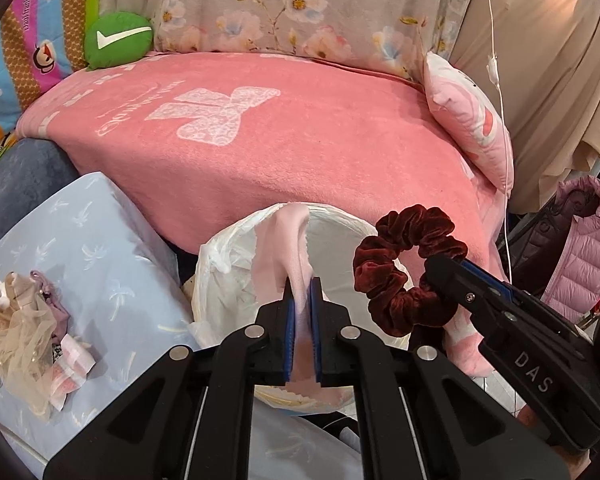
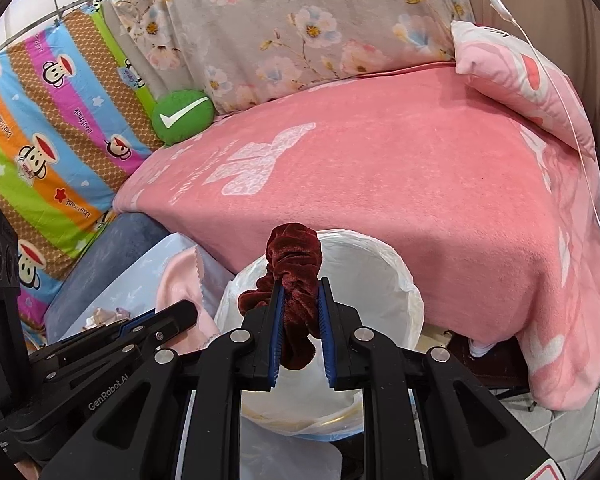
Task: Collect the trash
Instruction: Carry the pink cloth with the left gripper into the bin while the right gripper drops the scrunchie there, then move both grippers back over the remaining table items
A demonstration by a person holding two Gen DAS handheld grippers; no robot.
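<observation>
Left gripper: jaws clamped on pink cloth scrap, scrap running toward 12 o'clock over bin mouth.
Right gripper: jaws clamped on maroon scrunchie, hanging over lined bin opening.
Both loads above bin; release looks next.
Leftover trash pile at 9 o'clock of left gripper, nearer left hand.

Lined bin stands before the bed; fabric heap lies left.
</observation>
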